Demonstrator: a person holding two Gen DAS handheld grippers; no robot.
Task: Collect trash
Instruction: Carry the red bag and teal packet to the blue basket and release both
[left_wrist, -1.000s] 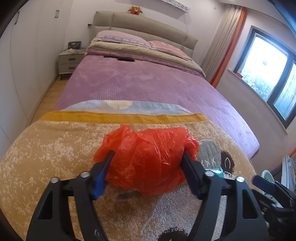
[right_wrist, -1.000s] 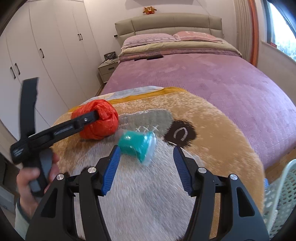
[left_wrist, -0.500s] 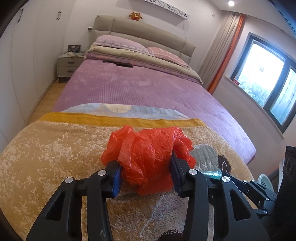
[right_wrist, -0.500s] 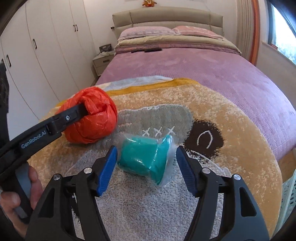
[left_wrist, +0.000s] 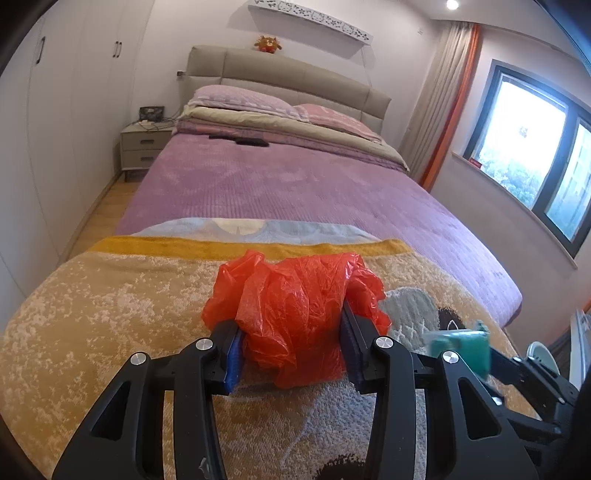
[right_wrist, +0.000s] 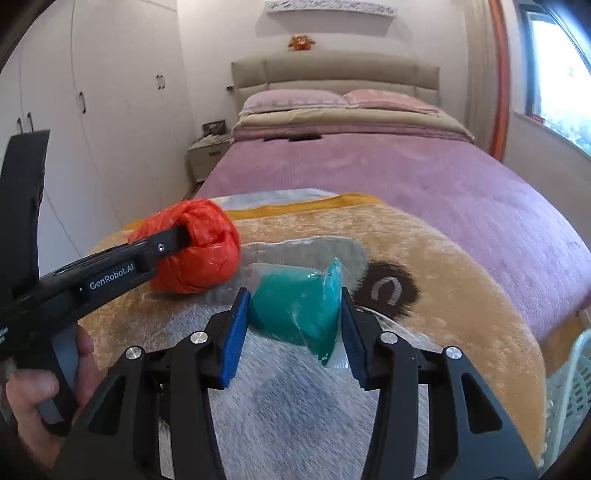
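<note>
1. The left gripper is clamped on a crumpled red plastic bag. Its blue pads press into both sides of the bundle, which bulges out above and in front of them. The bag's underside is at the blanket or only just above it; I cannot tell which.

2. The right gripper has just been closing, with a teal packet in clear wrap between its jaws. Both pads look to be touching the packet's sides, so I read it as clamped on the packet, though the picture is blurred there.

3. Handling, as a judgement: the bag is very light, soft and crushable, with nothing to break. A grip across the thick middle, as now, should hold; a loose flap alone could slip out.

4. The packet looks light and squashy, and its glossy film is probably slippery. Its flared sealed edge is thin, so the fuller body is the safer place to hold.

5. Both pieces are on a tan and grey plush blanket at the foot of a bed with a purple cover. A white slatted basket shows at the right edge, perhaps the bin.

6. Writing: "GenRobot.AI" in white on the left gripper's arm, seen from the right wrist. No label on the trash is readable.
</note>
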